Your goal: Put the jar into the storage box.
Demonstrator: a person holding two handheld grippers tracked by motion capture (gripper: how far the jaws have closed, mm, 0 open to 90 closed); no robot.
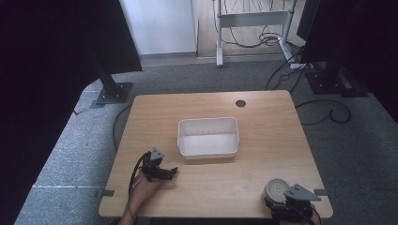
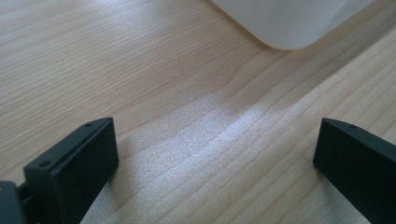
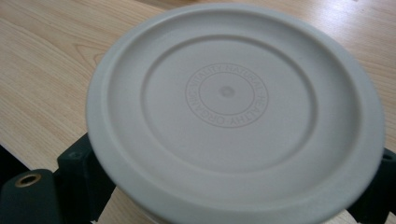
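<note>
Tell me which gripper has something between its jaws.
The right gripper, at the table's near right corner: its jaws flank a round grey lid. The left gripper has only bare wood between its open jaws.

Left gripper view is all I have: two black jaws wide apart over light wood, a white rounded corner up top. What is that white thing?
Observer: A white rectangular plastic tub in the middle of the wooden table; it looks empty.
Operator: Where is the other gripper?
Observer: The right gripper is at the table's near right corner, by a round grey container.
Operator: Is it holding that?
Observer: Its jaws stand either side of the container under its round grey lid; whether they press it, I cannot tell.
Operator: Anything on the lid?
Observer: Raised rings and a circle of embossed lettering.
</note>
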